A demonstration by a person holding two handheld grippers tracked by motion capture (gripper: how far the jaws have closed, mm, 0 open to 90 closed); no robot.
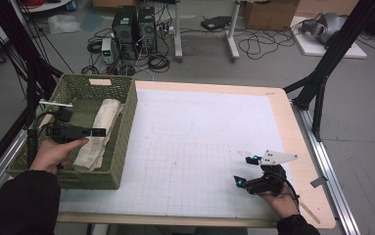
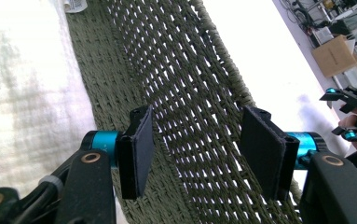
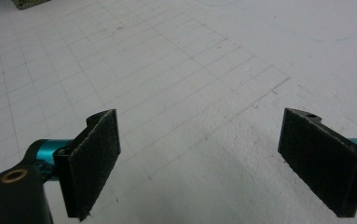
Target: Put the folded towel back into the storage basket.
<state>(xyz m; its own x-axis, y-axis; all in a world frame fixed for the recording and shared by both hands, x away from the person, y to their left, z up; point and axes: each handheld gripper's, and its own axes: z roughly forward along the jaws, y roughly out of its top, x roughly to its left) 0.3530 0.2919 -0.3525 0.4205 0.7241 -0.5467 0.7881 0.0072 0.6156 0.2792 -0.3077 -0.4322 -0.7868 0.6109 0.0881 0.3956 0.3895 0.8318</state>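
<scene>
- Green woven basket (image 1: 121, 142) sat at the left of the frame, with the cream towel (image 1: 99, 129) lying folded inside it.
- I had the left gripper (image 2: 195, 154) inside the basket beside the towel, jaws spread and empty.
- Lower right, the right gripper (image 3: 199, 163) hovered over the gridded mat (image 1: 199, 142), wide open, holding nothing.
- I judged a pad could snag the basket's weave.

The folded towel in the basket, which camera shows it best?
The high view: the towel lies lengthwise in the green basket, whole but for the part behind the left gripper. The left gripper view shows a washed-out stretch of it. The right gripper view faces the gridded mat.
</scene>
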